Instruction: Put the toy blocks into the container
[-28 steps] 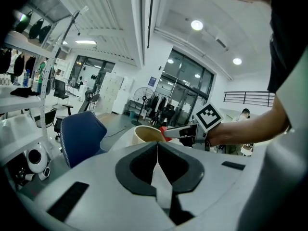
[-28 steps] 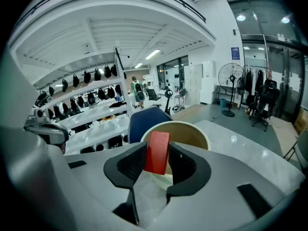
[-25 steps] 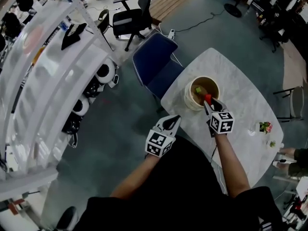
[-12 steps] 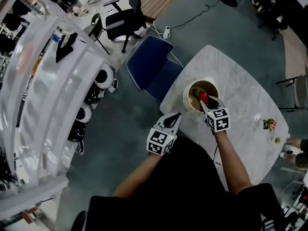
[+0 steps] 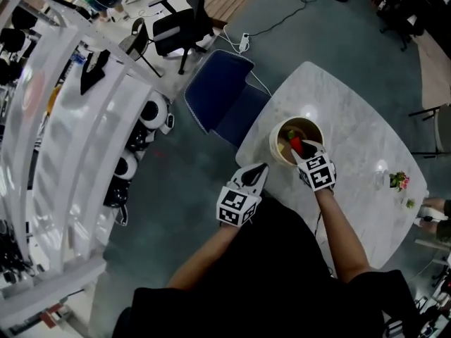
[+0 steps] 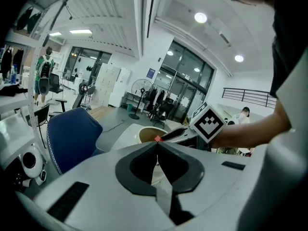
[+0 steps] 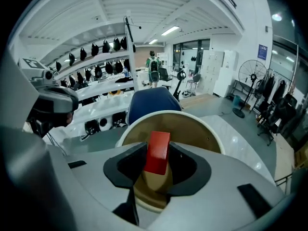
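Note:
A round cream container point(image 5: 280, 145) with a brown inside stands on the white marble table point(image 5: 352, 153); a green block point(image 5: 289, 134) lies in it. My right gripper point(image 5: 299, 147) is shut on a red block point(image 7: 158, 152) and holds it over the container's point(image 7: 192, 126) mouth, tilted downward. The red block point(image 5: 297, 145) shows just inside the near rim. My left gripper point(image 5: 254, 177) hangs at the table's near-left edge, shut and empty, its jaws point(image 6: 157, 146) touching. From the left gripper view the container point(image 6: 147, 134) and the right gripper's marker cube point(image 6: 208, 122) lie just ahead.
A blue chair point(image 5: 224, 101) stands against the table's far-left side. A small pink and green toy point(image 5: 399, 182) lies at the table's right edge. White shelving point(image 5: 63, 139) with gear runs along the left. A black office chair point(image 5: 176, 30) stands farther back.
My right gripper has sunk with the red block from above the near rim into the container's mouth and tilted further down. My left gripper has shifted slightly toward the table's edge.

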